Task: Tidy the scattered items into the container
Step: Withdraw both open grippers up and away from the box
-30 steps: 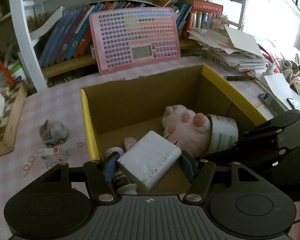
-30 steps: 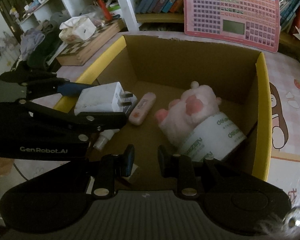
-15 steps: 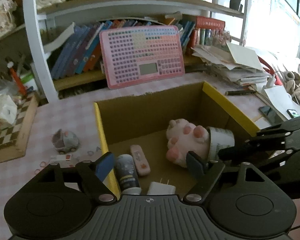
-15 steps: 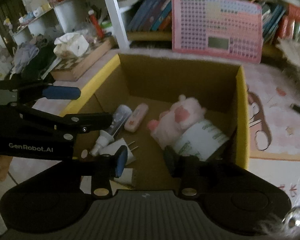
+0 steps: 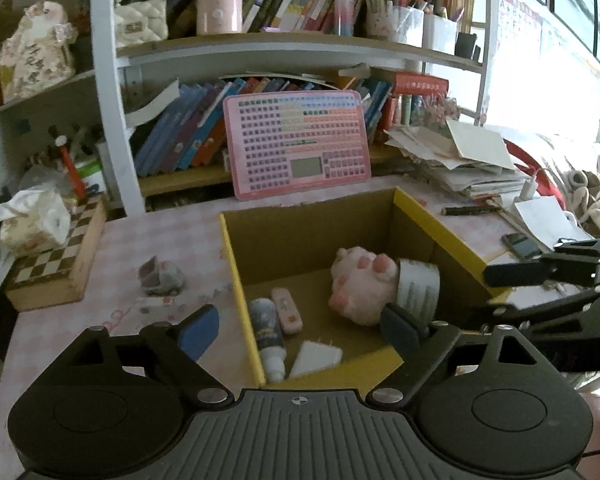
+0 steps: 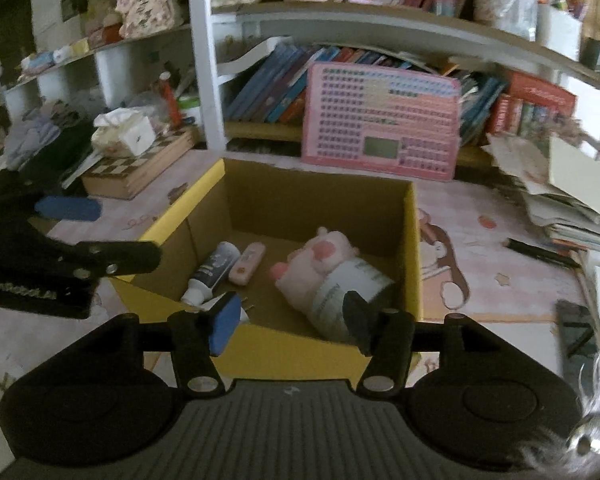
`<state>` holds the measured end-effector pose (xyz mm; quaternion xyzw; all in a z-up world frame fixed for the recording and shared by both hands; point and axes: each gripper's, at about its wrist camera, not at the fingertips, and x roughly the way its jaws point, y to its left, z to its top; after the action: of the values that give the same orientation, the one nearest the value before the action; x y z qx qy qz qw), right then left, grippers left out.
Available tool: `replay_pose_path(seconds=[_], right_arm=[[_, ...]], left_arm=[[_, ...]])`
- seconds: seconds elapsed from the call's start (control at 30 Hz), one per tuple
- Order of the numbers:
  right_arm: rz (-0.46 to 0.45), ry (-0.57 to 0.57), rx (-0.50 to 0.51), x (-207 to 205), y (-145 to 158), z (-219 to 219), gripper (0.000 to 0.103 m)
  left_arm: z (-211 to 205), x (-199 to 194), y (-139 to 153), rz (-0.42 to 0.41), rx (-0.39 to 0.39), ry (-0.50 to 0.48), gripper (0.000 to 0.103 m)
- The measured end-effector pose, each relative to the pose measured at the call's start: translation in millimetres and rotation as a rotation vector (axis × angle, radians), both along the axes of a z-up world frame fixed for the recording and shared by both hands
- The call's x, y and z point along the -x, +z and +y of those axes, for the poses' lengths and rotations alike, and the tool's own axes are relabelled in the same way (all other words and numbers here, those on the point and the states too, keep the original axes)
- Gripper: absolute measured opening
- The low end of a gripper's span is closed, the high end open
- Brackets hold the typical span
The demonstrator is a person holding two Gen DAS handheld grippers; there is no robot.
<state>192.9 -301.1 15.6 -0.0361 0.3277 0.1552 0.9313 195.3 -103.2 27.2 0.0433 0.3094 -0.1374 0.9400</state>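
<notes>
Fingers on left gripper (image 5: 300,330) and right gripper (image 6: 290,322) wide, empty; toy car (image 5: 161,276) (left view only) beside box (image 5: 436,222).

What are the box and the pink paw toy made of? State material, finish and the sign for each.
Box: apparently corrugated cardboard, matte brown inside, yellow outside; thin, folded walls.
Pink paw toy: seemingly plush fabric, fuzzy finish; soft, rounded outline, darker pink pads.
</notes>
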Motion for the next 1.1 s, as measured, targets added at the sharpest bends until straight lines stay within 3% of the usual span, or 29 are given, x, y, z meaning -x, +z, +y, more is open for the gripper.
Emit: replay_pose_path(seconds=[0.23, 0.53, 0.77, 1.1], right_arm=[[-0.041, -0.120, 0.045, 37, -6, 9, 0.061], [-0.010, -0.232, 0.061, 85, -23, 35, 0.079], [0.015, -0.241, 0.067, 109, -27, 69, 0.085], [0.077, -0.220, 0.076, 132, -40, 117, 0.087]], left_arm=[[20, 32, -8, 0.014, 0.014, 0.032, 0.092], [51, 68, -26, 0.081, 0.014, 0.031, 0.093], [71, 84, -39, 0.138, -0.032, 0.005, 0.093], [110, 100, -50, 0.185, -0.032, -0.003, 0.093]])
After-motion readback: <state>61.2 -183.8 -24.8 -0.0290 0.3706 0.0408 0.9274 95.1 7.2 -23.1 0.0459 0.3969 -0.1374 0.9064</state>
